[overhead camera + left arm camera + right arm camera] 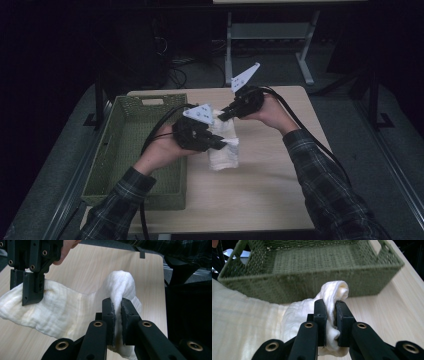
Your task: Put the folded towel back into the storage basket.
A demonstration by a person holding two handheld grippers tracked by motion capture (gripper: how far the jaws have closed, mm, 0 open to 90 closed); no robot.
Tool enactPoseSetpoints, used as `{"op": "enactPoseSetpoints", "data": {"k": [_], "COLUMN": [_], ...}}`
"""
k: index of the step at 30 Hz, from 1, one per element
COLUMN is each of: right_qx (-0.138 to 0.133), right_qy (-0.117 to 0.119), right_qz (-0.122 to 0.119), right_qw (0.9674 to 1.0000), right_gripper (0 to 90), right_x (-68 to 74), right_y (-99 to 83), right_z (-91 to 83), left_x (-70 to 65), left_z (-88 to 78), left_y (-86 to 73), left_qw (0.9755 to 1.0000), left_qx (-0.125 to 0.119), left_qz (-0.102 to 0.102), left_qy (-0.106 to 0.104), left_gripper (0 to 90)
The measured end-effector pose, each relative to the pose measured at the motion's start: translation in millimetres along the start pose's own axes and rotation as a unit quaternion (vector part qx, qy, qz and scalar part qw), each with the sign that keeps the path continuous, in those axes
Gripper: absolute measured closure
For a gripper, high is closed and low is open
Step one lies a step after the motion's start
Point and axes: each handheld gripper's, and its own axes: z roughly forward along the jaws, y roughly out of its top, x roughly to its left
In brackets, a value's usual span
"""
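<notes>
One white cloth point(222, 145) lifted over the middle of the table point(260, 195), left gripper point(117, 312) clamped on one bunched corner, right gripper point(330, 315) clamped on another, green woven basket point(130, 150) along the table's left edge.

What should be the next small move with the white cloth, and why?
Probably carry the white cloth sideways over the green basket. The left gripper and the right gripper are each shut on a bunched part of it, it hangs between them, and the basket stands open beside it.
</notes>
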Motion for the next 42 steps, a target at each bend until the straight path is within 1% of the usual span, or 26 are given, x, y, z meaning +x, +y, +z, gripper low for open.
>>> {"op": "enactPoseSetpoints", "data": {"k": [1, 2, 7, 9, 10, 13, 17, 22, 26, 30, 31, 32, 33, 36, 37, 38, 42], "right_qx": [0.001, 0.001, 0.005, 0.005, 0.005, 0.0, -0.004, -0.008, -0.004, -0.008, -0.007, -0.005, -0.003, 0.003, 0.002, 0.005, 0.008], "right_qy": [0.0, 0.001, 0.003, 0.004, 0.005, 0.007, 0.009, 0.012, 0.015, 0.021, 0.023, 0.023, 0.025, 0.024, 0.025, 0.026, 0.033], "right_qz": [-0.002, -0.007, -0.017, -0.017, -0.02, -0.021, -0.026, -0.028, -0.035, -0.039, -0.037, -0.041, -0.04, -0.049, -0.049, -0.045, -0.048], "right_qw": [1.0, 1.0, 0.9998, 0.9998, 0.9998, 0.9998, 0.9996, 0.9995, 0.9993, 0.999, 0.999, 0.9989, 0.9989, 0.9985, 0.9985, 0.9987, 0.9983], "right_gripper": [81.0, 81.0, 81.0, 81.0, 81.0, 81.0, 81.0, 81.0, 81.0, 81.0, 81.0, 81.0, 81.0, 81.0, 81.0, 81.0, 81.0], "right_x": [0.2, 0.2, 0.2, 0.0, -0.4, -0.8, -1.3, -2.3, -2.7, -3.4, -3.2, -3.4, -2.9, -2.7, -2.8, -2.0, -1.1], "right_y": [4.2, 10.8, 36.1, 42.8, 46.3, 55.2, 65.8, 76.6, 83.2, 87.8, 88.8, 90.7, 92.3, 95.9, 96.2, 96.8, 97.2], "right_z": [2.3, 6.9, 25.4, 31.7, 35.3, 43.7, 55.3, 69.5, 80.9, 93.4, 95.8, 99.5, 102.4, 110.4, 112.4, 115.9, 124.9], "left_x": [0.2, 0.7, 5.1, 6.0, 6.8, 7.6, 10.0, 11.2, 9.7, 7.9, 7.4, 7.4, 7.3, 8.0, 8.3, 8.7, 8.1], "left_z": [-6.0, -11.3, -39.3, -47.8, -52.8, -67.2, -81.6, -90.5, -93.5, -95.5, -95.7, -96.0, -95.9, -94.4, -92.5, -91.8, -88.2], "left_y": [-4.4, -7.8, -28.5, -35.8, -39.8, -50.6, -64.6, -78.9, -87.6, -96.2, -98.9, -100.9, -102.9, -108.5, -111.9, -113.4, -119.7], "left_qw": [1.0, 0.9999, 0.9993, 0.9991, 0.999, 0.9983, 0.9974, 0.9969, 0.9965, 0.9958, 0.9956, 0.9956, 0.9955, 0.9954, 0.9953, 0.9953, 0.9951], "left_qx": [-0.005, -0.007, -0.014, -0.015, -0.014, -0.016, -0.02, -0.012, -0.007, 0.004, 0.003, 0.005, 0.005, 0.003, 0.003, 0.005, 0.011], "left_qz": [-0.006, -0.009, -0.023, -0.029, -0.028, -0.036, -0.048, -0.055, -0.06, -0.067, -0.071, -0.07, -0.072, -0.075, -0.079, -0.079, -0.085], "left_qy": [0.004, 0.009, 0.025, 0.029, 0.033, 0.044, 0.049, 0.054, 0.058, 0.062, 0.062, 0.062, 0.062, 0.059, 0.055, 0.054, 0.049], "left_gripper": [82.7, 82.6, 82.6, 82.6, 82.6, 82.6, 82.6, 82.6, 82.6, 82.5, 82.5, 82.5, 82.5, 82.3, 82.2, 82.2, 82.1]}}
